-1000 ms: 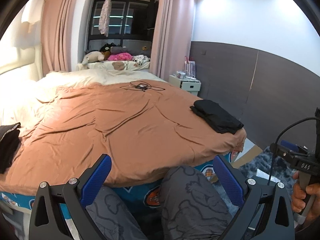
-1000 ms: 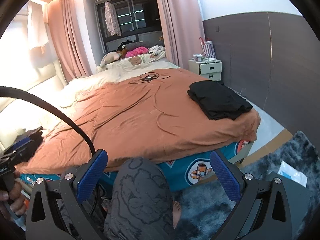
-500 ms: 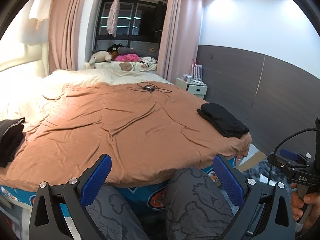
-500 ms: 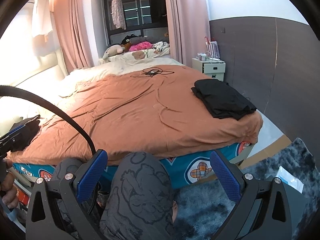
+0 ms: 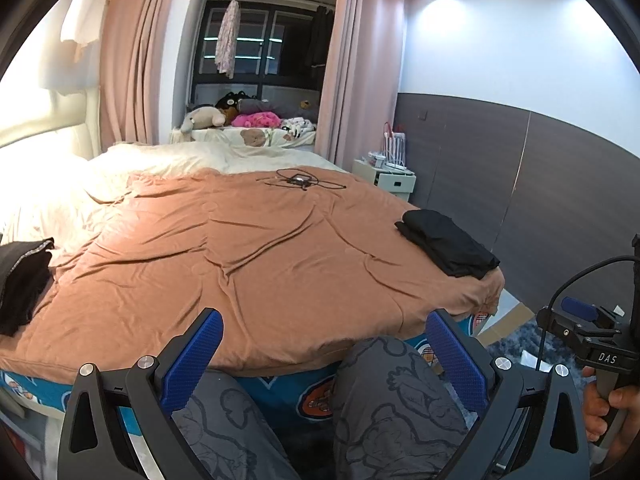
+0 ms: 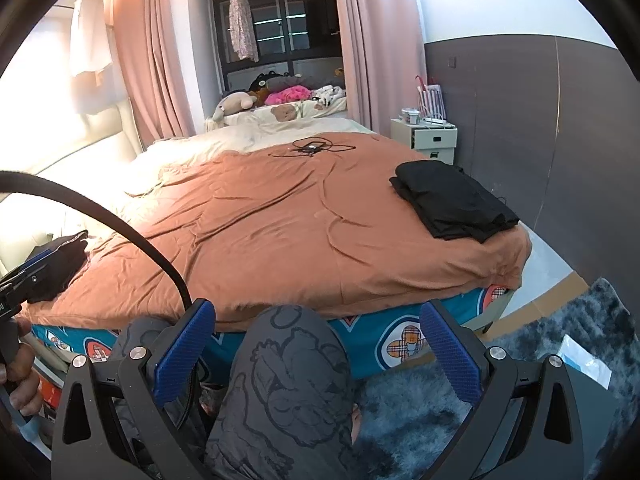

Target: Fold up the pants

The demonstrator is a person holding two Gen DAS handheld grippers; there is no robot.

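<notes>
Folded black pants [image 5: 448, 242] lie on the right edge of the brown bedspread [image 5: 240, 256]; they also show in the right wrist view [image 6: 452, 200]. Another dark garment pile [image 5: 20, 280] sits at the bed's left edge, also in the right wrist view [image 6: 60, 264]. My left gripper [image 5: 324, 360] is open and empty, held low before the bed's foot above the person's knees. My right gripper [image 6: 316, 344] is open and empty, likewise off the bed. Each gripper shows at the edge of the other's view.
A cable tangle [image 5: 300, 180] lies at the far middle of the bed. A white nightstand [image 6: 430, 140] stands to the right. Stuffed toys [image 5: 240, 118] sit beyond the bed. A shaggy grey rug [image 6: 460, 400] and a plastic packet [image 6: 584, 360] lie on the floor.
Both grippers have tilted upward and drawn back a little, so more of the room and bed shows. Both stay open and empty. The pants have not moved.
</notes>
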